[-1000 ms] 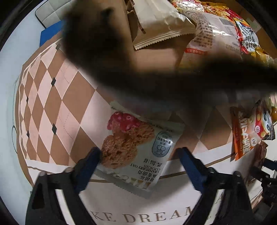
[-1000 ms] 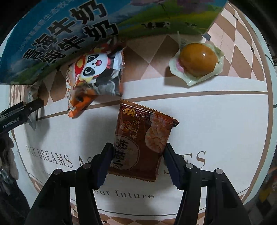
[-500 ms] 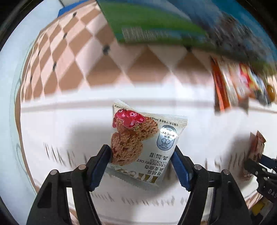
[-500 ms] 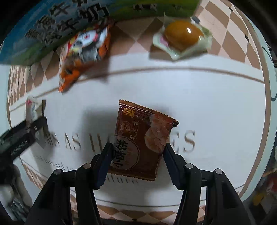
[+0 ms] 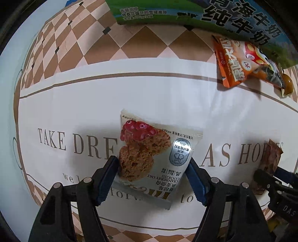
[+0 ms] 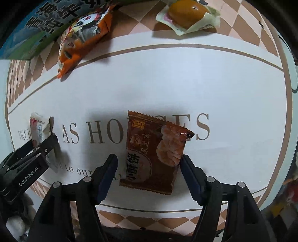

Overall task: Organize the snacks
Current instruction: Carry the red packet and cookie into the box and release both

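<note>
between the spread fingers of the left gripper a cranberry oat cookie packet is seen lying on the printed tablecloth; the jaws are opening, the blue pads stand just beside its edges, and whether they still touch cannot be told. between the fingers of the right gripper a brown biscuit packet lies flat in the same way, those jaws also opening, with a clear gap on the left side. the step in hand is judged to be the setting down of both snacks side by side on the white band of the cloth. the next move would call for both tongs to be lifted straight away so that neither wrapper is dragged, then carried toward what is left. beyond the tips, well apart, an orange panda snack bag is seen leaning against a blue and green milk carton box, and a wrapped yellow egg-like snack lies further to the right. no open container is shown; what the box holds cannot be told.
</note>
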### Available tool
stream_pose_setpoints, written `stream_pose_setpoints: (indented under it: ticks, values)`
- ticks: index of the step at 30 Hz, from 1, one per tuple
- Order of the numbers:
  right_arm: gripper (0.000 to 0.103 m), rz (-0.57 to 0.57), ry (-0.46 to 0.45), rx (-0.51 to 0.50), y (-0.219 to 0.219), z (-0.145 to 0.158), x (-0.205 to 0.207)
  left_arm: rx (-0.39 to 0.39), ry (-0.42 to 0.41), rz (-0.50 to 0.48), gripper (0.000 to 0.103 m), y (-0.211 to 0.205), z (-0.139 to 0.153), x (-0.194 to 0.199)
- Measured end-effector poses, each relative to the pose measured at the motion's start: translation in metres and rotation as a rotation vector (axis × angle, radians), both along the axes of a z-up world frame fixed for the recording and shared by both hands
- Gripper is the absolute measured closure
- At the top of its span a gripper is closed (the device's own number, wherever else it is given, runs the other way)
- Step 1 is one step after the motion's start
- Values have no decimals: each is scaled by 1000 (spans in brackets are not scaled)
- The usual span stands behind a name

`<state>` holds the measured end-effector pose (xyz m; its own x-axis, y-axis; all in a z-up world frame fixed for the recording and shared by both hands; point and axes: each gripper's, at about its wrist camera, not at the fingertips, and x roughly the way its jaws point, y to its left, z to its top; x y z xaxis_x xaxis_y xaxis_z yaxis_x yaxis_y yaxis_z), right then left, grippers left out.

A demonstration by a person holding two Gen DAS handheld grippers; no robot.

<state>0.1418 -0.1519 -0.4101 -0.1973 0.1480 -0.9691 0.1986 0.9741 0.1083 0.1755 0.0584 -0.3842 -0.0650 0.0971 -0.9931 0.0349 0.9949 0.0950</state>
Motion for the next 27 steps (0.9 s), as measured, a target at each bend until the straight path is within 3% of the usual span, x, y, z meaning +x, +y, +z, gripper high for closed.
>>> stream_pose_setpoints:
  ticks: [4, 6, 12, 17, 22, 27]
  values:
    - [34, -6, -30, -35, 1, 4, 0, -4, -14, 8, 33, 15, 1, 3]
    - [42, 2, -42, -68, 8, 10, -8, 3, -20, 4, 34, 12, 4, 2]
    - [43, 6, -65, -36, 12, 7, -32, -16, -36, -12, 40, -24, 26, -15]
    - [43, 3, -102, 3, 5, 23, -37, -61, -64, -36, 41, -37, 52, -15]
    - [43, -8, -160, 64, 0, 55, -31, -134, -129, -51, 42, -49, 102, -5]
    - [43, -7, -262, 106, -13, 123, -9, -222, -218, -43, 42, -56, 172, 32]
